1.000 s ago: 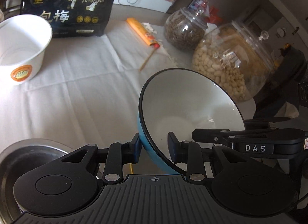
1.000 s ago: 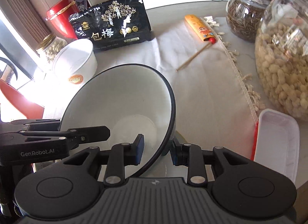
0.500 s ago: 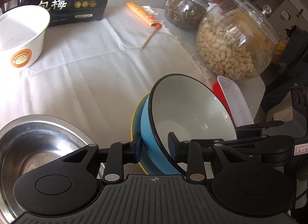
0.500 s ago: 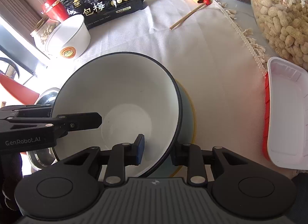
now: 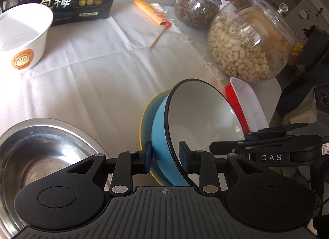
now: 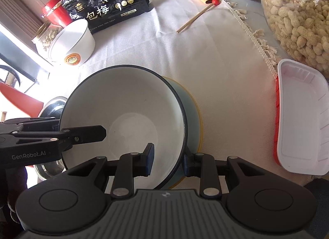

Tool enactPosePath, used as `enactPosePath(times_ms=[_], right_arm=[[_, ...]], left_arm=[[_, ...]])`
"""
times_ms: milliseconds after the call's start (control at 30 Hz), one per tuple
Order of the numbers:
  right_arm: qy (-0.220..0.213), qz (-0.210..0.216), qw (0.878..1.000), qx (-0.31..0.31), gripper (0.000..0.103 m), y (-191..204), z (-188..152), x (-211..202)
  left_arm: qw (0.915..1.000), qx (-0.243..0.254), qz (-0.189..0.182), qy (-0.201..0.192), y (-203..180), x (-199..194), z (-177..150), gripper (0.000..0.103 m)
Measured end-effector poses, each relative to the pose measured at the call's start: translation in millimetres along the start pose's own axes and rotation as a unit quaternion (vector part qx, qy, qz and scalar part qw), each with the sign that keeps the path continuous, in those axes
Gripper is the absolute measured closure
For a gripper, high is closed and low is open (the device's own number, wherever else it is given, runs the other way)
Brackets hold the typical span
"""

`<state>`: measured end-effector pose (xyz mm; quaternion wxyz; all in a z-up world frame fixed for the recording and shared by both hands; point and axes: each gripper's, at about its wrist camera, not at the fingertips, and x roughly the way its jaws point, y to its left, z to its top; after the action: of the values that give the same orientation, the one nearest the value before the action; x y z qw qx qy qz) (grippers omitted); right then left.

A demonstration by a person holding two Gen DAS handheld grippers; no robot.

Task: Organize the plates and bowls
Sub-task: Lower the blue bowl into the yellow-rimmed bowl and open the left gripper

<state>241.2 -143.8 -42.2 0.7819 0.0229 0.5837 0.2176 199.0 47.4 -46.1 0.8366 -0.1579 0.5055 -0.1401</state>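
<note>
Both grippers held the blue bowl [image 5: 164, 136] by its rim: the left gripper [image 5: 165, 154] at 9 o'clock, the right gripper [image 6: 167, 159] at 3 o'clock, jaws closed on it. The bowl sat tilted in the blue plate [image 6: 195, 120], maybe touching. The metal bowl [image 5: 41, 146] and paper bowl [image 5: 22, 35] still waited.

The blue bowl [image 5: 164, 136] with white inside and dark rim sits tilted on the yellow-edged blue plate [image 5: 147, 115]. A steel bowl [image 5: 41, 148] lies just beside them.
</note>
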Motion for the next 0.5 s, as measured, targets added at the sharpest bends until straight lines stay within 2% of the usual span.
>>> enactPosePath(times_ms=[200, 500], right_arm=[[-0.009, -0.008, 1.0, 0.005, 0.076, -1.0, 2.3, -3.7], [-0.015, -0.017, 1.0, 0.005, 0.075, -1.1, 7.1, -2.4]], left_arm=[[0.9999, -0.003, -0.003, 0.012, 1.2, 3.2, 1.4, 0.076], [0.9999, -0.008, -0.005, 0.014, 3.6, 7.9, 2.2, 0.076]])
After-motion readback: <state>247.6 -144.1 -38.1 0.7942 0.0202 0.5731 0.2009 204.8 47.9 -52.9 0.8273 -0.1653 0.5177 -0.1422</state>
